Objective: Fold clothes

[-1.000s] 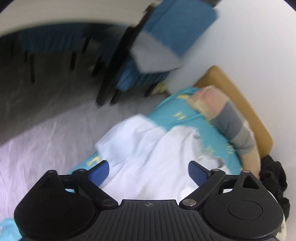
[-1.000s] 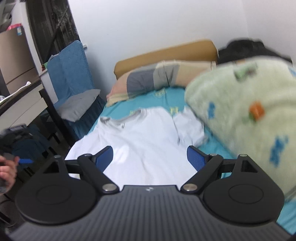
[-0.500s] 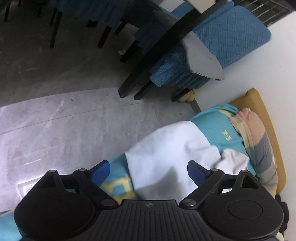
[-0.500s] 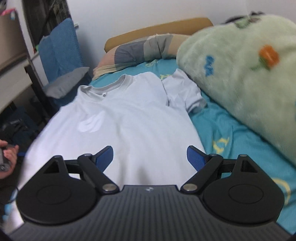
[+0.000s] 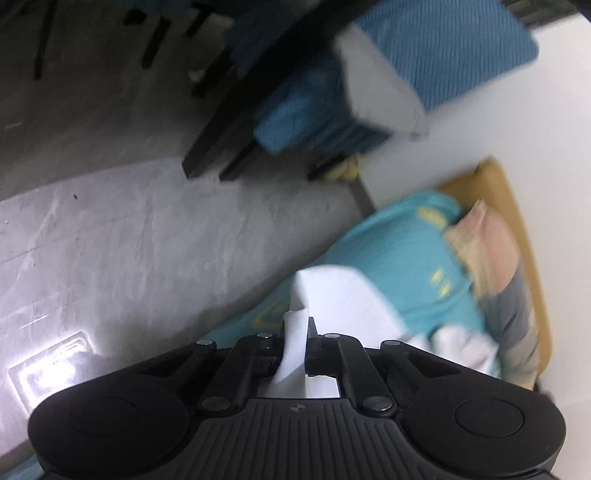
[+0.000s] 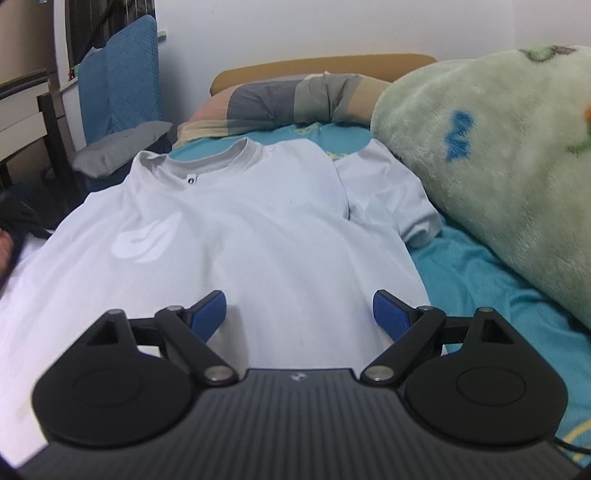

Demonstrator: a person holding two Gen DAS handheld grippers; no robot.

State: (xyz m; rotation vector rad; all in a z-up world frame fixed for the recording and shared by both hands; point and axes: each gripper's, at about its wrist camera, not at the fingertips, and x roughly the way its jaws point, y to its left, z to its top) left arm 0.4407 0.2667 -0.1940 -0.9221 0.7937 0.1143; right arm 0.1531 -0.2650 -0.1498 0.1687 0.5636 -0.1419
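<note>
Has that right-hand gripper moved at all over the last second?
Yes. The right gripper has come forward and lower over the white T-shirt: the striped pillow now sits higher and nearer in its view.

A home bedroom. Ahead of the right tongs a bed with a teal sheet [image 6: 476, 269] runs to a tan headboard [image 6: 321, 64] and a striped pillow [image 6: 284, 103]; a fluffy green blanket [image 6: 498, 155] is heaped to their right, and a blue-cushioned chair [image 6: 118, 81] stands off to their left by the white wall [image 6: 295, 29].
</note>
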